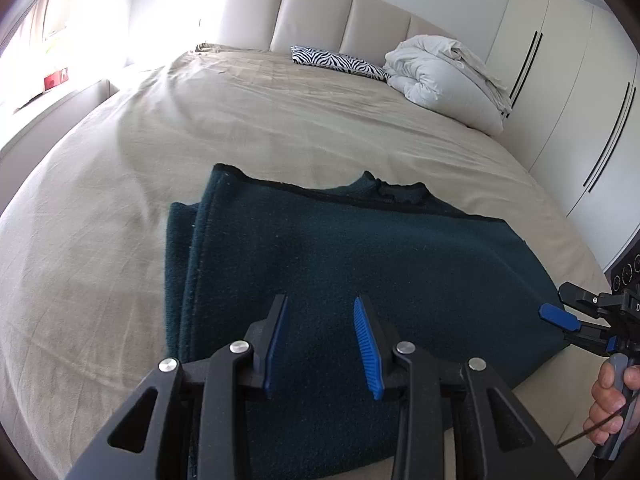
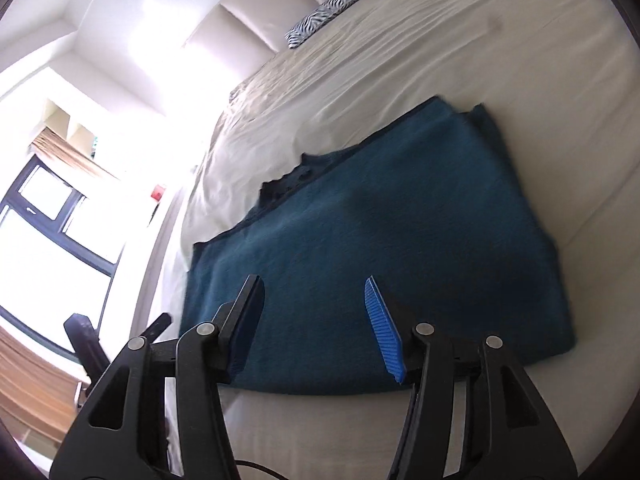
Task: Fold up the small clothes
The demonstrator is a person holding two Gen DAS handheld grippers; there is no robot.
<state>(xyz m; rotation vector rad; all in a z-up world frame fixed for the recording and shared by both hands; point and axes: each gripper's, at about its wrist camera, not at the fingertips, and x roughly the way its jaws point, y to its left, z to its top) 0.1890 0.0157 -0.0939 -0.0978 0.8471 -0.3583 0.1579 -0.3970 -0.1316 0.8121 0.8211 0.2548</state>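
Hanging above the near edge of a dark teal garment [image 1: 340, 248], the left gripper [image 1: 322, 344] has its blue-padded jaws parted with nothing between them; fleece shows through the gap. The right gripper [image 2: 314, 328] hovers likewise over the same cloth, jaws apart and empty (its blue tip also shows at the right edge of the left wrist view, with a hand [image 1: 610, 408] on its grip). The garment lies folded flat on a beige bed sheet [image 1: 248, 120], near the foot of the bed. Farther off, by the padded headboard [image 1: 312, 8], lie a zebra-print pillow [image 1: 340, 62] and a bunched white duvet [image 1: 440, 72].
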